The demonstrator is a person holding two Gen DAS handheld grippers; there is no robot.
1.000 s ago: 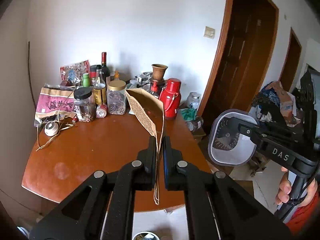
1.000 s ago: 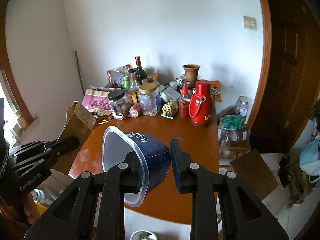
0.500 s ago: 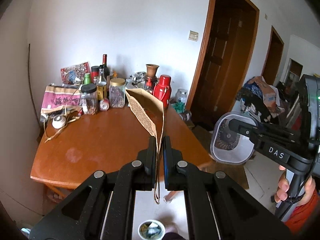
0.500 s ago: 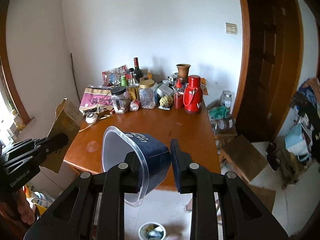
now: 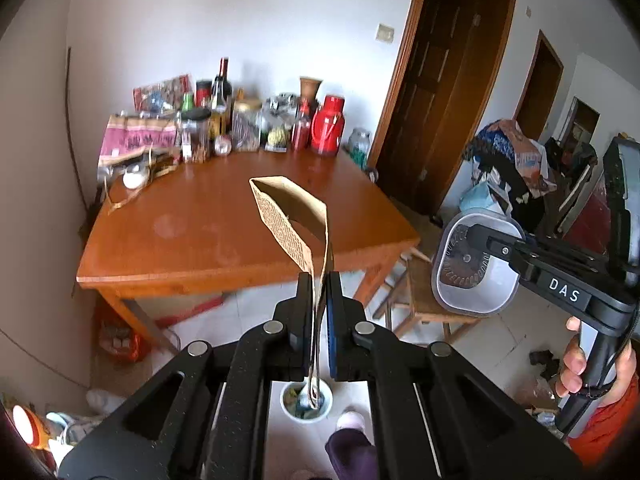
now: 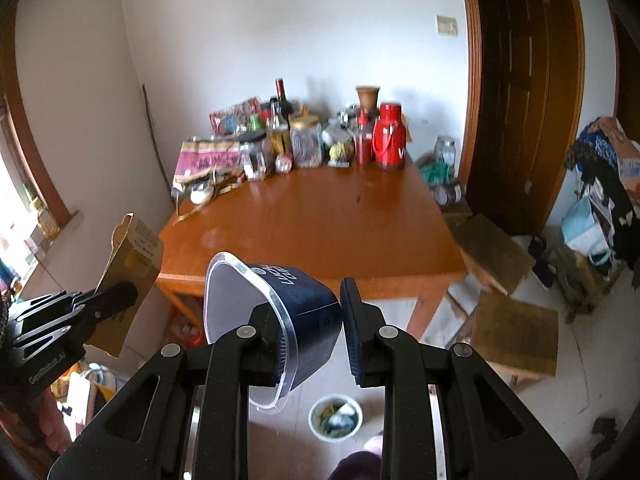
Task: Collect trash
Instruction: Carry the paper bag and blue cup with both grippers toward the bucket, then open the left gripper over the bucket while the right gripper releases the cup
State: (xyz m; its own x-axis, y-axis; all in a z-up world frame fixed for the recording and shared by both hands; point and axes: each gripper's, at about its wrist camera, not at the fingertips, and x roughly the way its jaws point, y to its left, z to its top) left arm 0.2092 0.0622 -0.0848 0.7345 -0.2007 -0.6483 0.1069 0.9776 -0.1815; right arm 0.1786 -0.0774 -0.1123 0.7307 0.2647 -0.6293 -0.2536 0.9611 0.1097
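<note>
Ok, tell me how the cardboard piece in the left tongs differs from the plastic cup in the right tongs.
The cardboard piece is brown, opaque and folded flat; the plastic cup is a clear-rimmed tub with a dark blue printed sleeve. The left tongs pinch the cardboard's thin edge so it stands upward; the right tongs hold the cup by its wall, tipped on its side, mouth facing left. Both are held off the wooden table, above a small bin on the floor.

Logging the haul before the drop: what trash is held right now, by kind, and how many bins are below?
Cardboard box pieces: 1, the flattened cardboard box pinched in the left tool
Plastic containers: 1, the clear plastic tub with a dark blue sleeve clamped by the right tool
Bins on the floor: 1, the small round bin
Total: 3
</note>
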